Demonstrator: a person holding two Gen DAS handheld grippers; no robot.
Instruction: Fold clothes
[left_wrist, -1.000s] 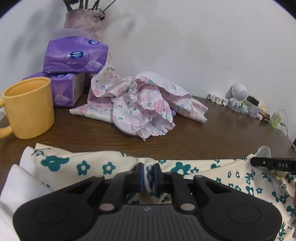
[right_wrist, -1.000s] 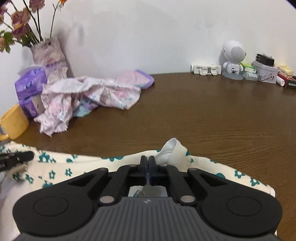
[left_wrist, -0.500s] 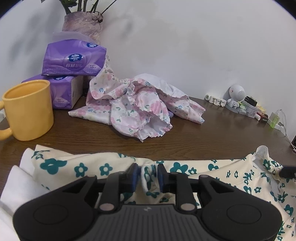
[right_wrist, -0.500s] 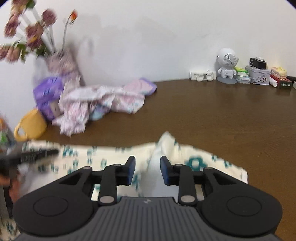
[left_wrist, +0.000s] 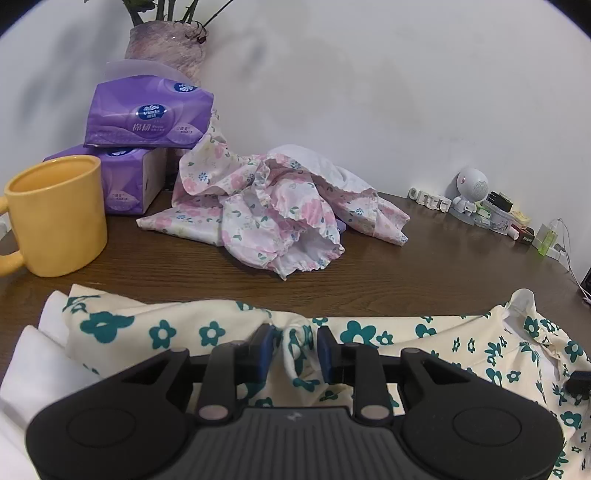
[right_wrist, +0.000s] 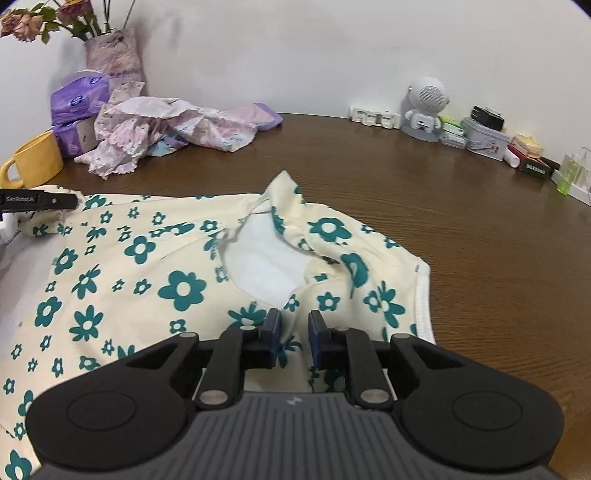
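A: 2 grippers sit over 1 cream cotton garment printed with teal flowers (right_wrist: 122, 280), spread flat on the dark brown wooden table (right_wrist: 461, 229).

B: Where on the table does that garment lie?

A: Along the near edge, from 9 o'clock to about 4 o'clock in the right wrist view. Its neck opening, showing a white inner lining, sits near the middle of that view, with the collar flap standing up at 12 o'clock of the opening.

B: And the left gripper (left_wrist: 294, 349)?

A: Its jaws are opening. A bunched ridge of the cream cloth stands between the blue pads (left_wrist: 264, 343), and the pads are clear of it, so it is released.

B: The right gripper (right_wrist: 294, 334)?

A: Its jaws are closing, with a gap between the pads. The cloth lies flat beneath them, below the neck opening; nothing is pinched, so it is also released.

B: What else is on the table?

A: In the left wrist view, a yellow ceramic mug (left_wrist: 55, 214) at 9 o'clock, 2 stacked purple tissue packs (left_wrist: 147, 114) at 11 o'clock, and a crumpled pink floral garment (left_wrist: 273, 214) just above centre. A small white round-headed robot figure (right_wrist: 424, 107) stands at 1 o'clock in the right wrist view, against the wall.
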